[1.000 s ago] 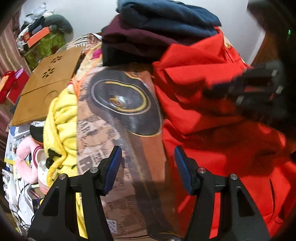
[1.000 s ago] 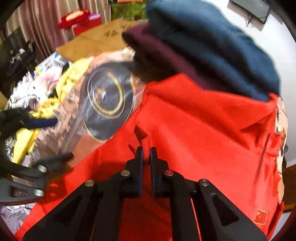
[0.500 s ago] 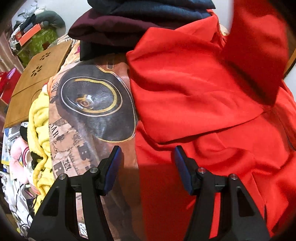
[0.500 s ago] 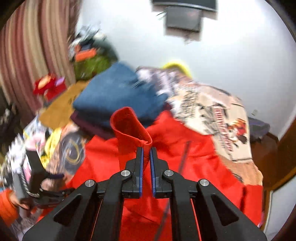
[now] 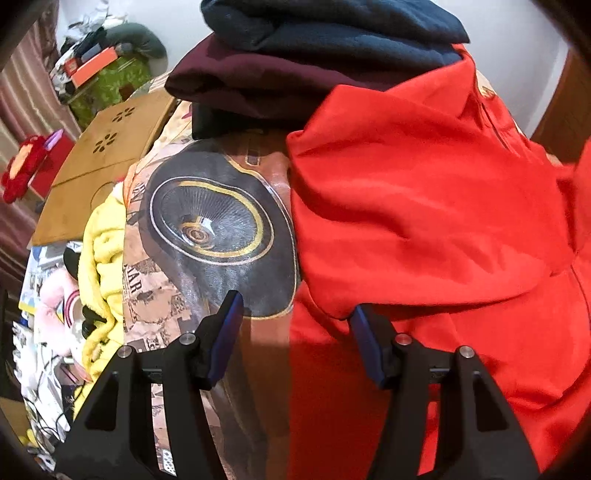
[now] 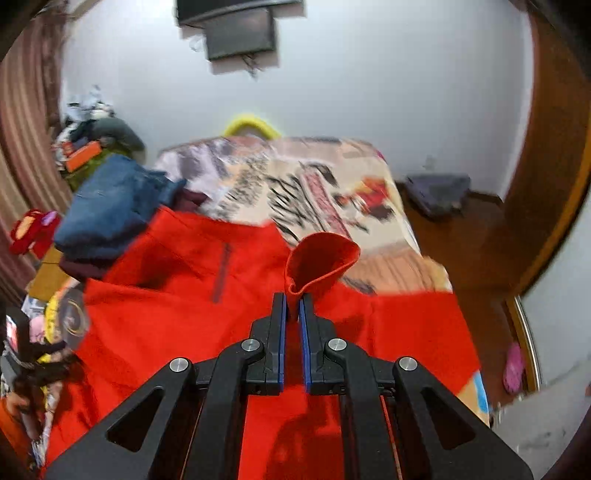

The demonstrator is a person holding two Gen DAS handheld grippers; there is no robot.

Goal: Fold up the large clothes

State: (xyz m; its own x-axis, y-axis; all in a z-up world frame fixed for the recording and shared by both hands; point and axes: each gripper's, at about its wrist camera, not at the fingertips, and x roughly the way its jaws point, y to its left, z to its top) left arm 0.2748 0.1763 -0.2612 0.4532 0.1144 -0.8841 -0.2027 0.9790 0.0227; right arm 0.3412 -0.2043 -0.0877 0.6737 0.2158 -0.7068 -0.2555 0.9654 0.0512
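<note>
Over bed (image 6: 384, 236), right gripper (image 6: 291, 306) jaws pinch red garment (image 6: 207, 295).

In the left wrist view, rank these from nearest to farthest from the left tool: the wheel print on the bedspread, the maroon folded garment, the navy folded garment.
From the left tool:
1. Wheel print, just ahead, slightly left.
2. Maroon folded garment, farther back, at the bottom of the stack.
3. Navy folded garment, on top of the maroon one, at the frame's top edge.

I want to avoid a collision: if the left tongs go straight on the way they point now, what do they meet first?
Probably the left edge of the red fabric garment, where it lies on the car-wheel printed bedspread. The open left tongs straddle that border, so depth is uncertain.
</note>
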